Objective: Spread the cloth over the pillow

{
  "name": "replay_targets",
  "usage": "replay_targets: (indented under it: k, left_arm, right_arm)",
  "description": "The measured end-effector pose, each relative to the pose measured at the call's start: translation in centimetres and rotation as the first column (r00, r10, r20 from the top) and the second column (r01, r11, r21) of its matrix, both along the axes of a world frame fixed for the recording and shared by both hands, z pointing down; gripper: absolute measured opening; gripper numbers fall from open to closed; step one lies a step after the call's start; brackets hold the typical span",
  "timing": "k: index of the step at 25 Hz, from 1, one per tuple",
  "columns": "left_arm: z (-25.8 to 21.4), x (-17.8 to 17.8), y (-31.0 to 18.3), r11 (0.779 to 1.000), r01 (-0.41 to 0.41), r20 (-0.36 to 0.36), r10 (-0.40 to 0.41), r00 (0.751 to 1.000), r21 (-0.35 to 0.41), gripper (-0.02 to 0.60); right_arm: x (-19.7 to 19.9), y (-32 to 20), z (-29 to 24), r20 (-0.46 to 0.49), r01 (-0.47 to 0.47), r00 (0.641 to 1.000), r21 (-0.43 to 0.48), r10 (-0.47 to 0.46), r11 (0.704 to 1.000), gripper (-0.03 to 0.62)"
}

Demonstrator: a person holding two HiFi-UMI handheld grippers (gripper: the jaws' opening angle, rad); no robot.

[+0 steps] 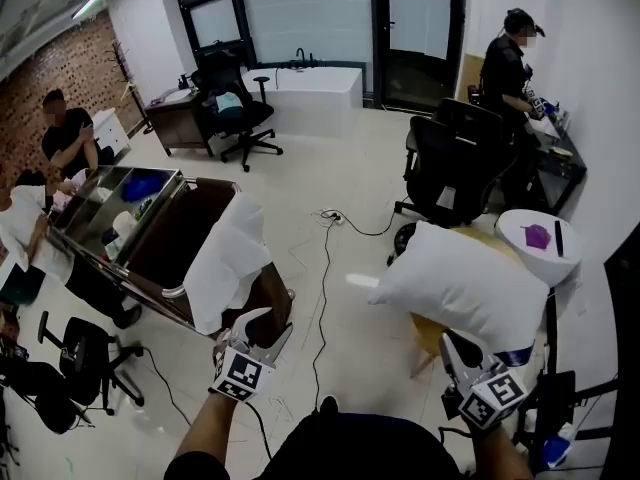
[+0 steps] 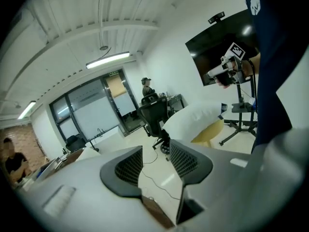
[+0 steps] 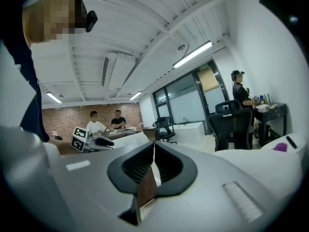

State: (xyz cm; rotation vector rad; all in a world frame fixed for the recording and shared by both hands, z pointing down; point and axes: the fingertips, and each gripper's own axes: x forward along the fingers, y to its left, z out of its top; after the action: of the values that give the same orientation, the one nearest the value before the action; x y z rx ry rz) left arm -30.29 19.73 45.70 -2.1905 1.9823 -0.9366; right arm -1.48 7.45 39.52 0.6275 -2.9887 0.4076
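Note:
The white pillow [image 1: 470, 283] lies on a low yellow stool [image 1: 432, 333] at the right of the head view. It also shows in the left gripper view as a pillow [image 2: 193, 116] beyond the jaws. A white cloth [image 1: 225, 258] hangs over the edge of a brown cart [image 1: 175, 243] at the left. My left gripper [image 1: 266, 324] hovers just below the cloth, its jaws apart with nothing between them [image 2: 155, 151]. My right gripper [image 1: 452, 348] is at the pillow's near edge, shut and empty [image 3: 153, 146].
A black office chair [image 1: 455, 163] stands behind the pillow. A cable [image 1: 322, 268] runs across the floor between cart and stool. A round white table [image 1: 535, 243] is at the right. People sit at the left [image 1: 65, 138]; one stands at the back right [image 1: 510, 68].

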Motion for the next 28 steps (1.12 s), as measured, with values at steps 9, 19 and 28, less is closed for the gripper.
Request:
replay_targets:
  k: [9, 19, 28]
  left_arm:
    - [3.0, -13.0, 4.5, 0.983, 0.155, 0.278, -0.124, 0.953, -0.095, 0.211]
    - [6.9, -17.5, 5.9, 0.946, 0.28, 0.526, -0.157, 0.836, -0.162, 0.305]
    - [10.9, -20.4, 6.5, 0.875, 0.421, 0.687, -0.153, 0.71, -0.24, 0.301]
  right_arm:
    - [-11.1, -0.1, -2.0, 0.003, 0.067, 0.998, 0.037, -0.067, 0.997, 0.04]
    - [-22.0, 1.6, -3.6, -0.051, 0.29, 0.957, 0.096, -0.286, 0.952, 0.08]
    - [-28.2, 4.4, -5.7, 0.004, 0.481, 0.875, 0.1, -0.484, 0.871, 0.081]
